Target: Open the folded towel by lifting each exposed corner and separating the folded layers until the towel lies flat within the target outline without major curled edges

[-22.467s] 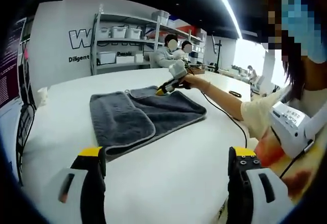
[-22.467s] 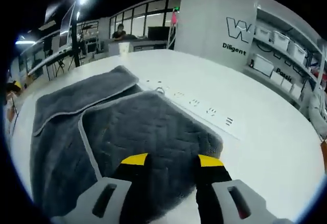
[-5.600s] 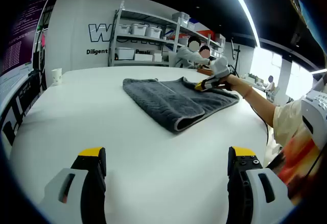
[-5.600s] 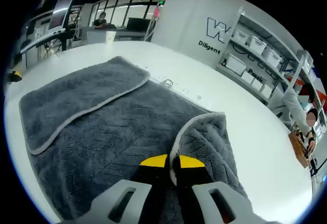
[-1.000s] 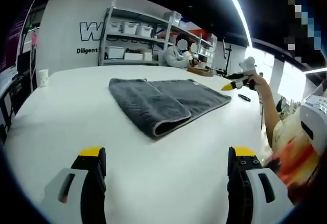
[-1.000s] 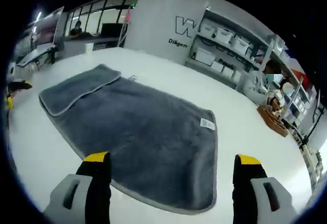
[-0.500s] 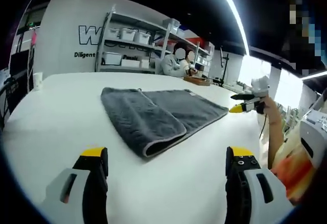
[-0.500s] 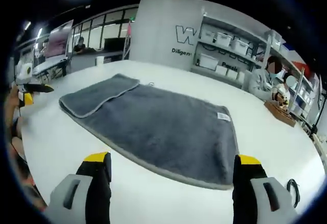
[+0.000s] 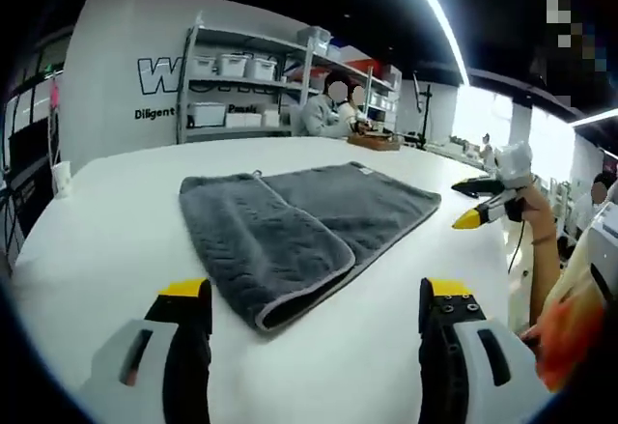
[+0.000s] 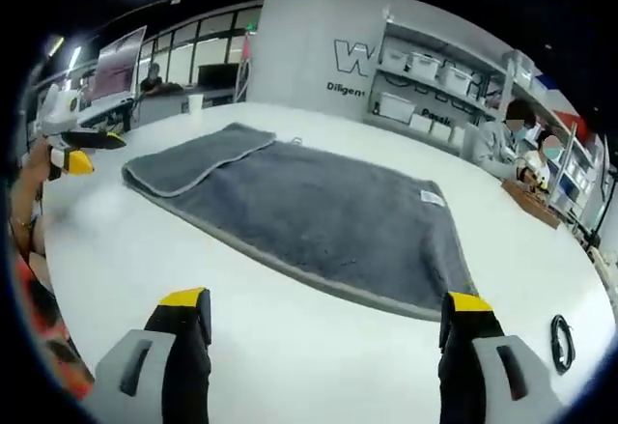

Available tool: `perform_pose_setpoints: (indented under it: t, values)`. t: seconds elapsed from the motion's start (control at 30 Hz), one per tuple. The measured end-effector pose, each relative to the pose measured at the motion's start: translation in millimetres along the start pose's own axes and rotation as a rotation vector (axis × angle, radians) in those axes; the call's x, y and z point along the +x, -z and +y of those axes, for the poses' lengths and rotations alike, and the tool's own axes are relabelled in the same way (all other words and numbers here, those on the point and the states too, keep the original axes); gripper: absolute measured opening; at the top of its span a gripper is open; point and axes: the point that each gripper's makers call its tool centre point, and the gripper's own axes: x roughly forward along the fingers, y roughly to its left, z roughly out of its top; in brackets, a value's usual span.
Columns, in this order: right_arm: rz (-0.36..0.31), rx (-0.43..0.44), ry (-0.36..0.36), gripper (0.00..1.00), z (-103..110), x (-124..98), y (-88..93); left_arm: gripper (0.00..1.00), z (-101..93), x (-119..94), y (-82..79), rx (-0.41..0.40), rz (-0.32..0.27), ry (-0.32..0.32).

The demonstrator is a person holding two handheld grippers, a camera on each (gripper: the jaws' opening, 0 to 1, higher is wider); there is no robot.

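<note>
1. Left gripper (image 9: 307, 294): jaws spread wide with nothing between them, hovering over the white table (image 9: 97, 240). Yellow tips point across the tabletop.

2. Right gripper (image 10: 323, 303): also wide open and holding nothing, above bare table near the edge. In the left gripper view you can spot it off to the right (image 9: 470, 217), held in a hand (image 9: 533, 207), clear of the cloth.

3. The grey towel (image 9: 299, 221) sits straight ahead of the left gripper's jaws, lying on the table, not touching either gripper. Its near-left part is still doubled over: a folded flap (image 9: 256, 245) lies on top, with the pale edging curling round at the corner closest to the left jaws.

4. From the right gripper the towel (image 10: 319, 216) stretches ahead, mostly flat, with the folded bit (image 10: 198, 158) at the far left end and a small white label (image 10: 431, 198) near the far right corner.

5. Further out: a black cable (image 10: 561, 343) on the table off to the right of the right jaws, shelving with bins (image 9: 237, 86) behind, and a paper cup (image 9: 64, 179) far left.
</note>
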Motion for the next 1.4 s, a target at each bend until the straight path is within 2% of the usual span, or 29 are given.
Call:
perform_pose_setpoints:
  t: [0.1,0.23,0.3,0.47,0.6,0.7,0.87,0.97,1.07,1.2,1.4]
  values:
    - [0.003,0.004,-0.009,0.98,1.7,0.6,3.1,0.78,-10.3,13.7,-2.0,0.037,0.005,0.008]
    - [-0.009,0.021,-0.031,0.99,8.1,2.8,5.1,0.76,-19.2,31.6,-3.6,0.038,0.009,0.011]
    - [-0.014,0.02,-0.056,0.99,14.2,3.9,5.9,0.71,-25.6,42.0,-6.0,0.034,0.005,0.016]
    - [-0.02,0.023,-0.077,0.99,19.8,4.3,7.9,0.52,-27.1,60.0,-7.8,0.077,0.006,-0.034]
    - [-0.021,0.038,-0.091,0.98,18.0,6.3,11.6,0.43,-31.9,72.4,-3.8,0.092,0.02,-0.048]
    - [-0.011,0.036,-0.08,0.98,15.2,5.7,14.5,0.42,-41.0,79.6,-0.4,0.101,0.034,-0.019]
    - [-0.026,0.043,-0.091,0.97,15.8,5.1,12.6,0.38,-46.3,90.6,0.6,0.132,0.044,-0.029]
    - [-0.025,0.041,-0.092,0.97,15.9,5.1,12.9,0.34,-46.7,92.4,1.1,0.134,0.048,-0.03]
    - [-0.027,0.041,-0.094,0.96,14.8,5.0,14.1,0.31,-47.1,99.3,8.8,0.146,0.082,-0.037]
    - [-0.023,0.048,-0.103,0.95,13.8,7.9,17.7,0.24,-48.9,102.0,10.7,0.124,0.078,-0.027]
    - [-0.026,0.057,-0.104,0.95,13.8,6.8,19.3,0.15,-42.2,106.1,20.3,0.121,0.105,-0.047]
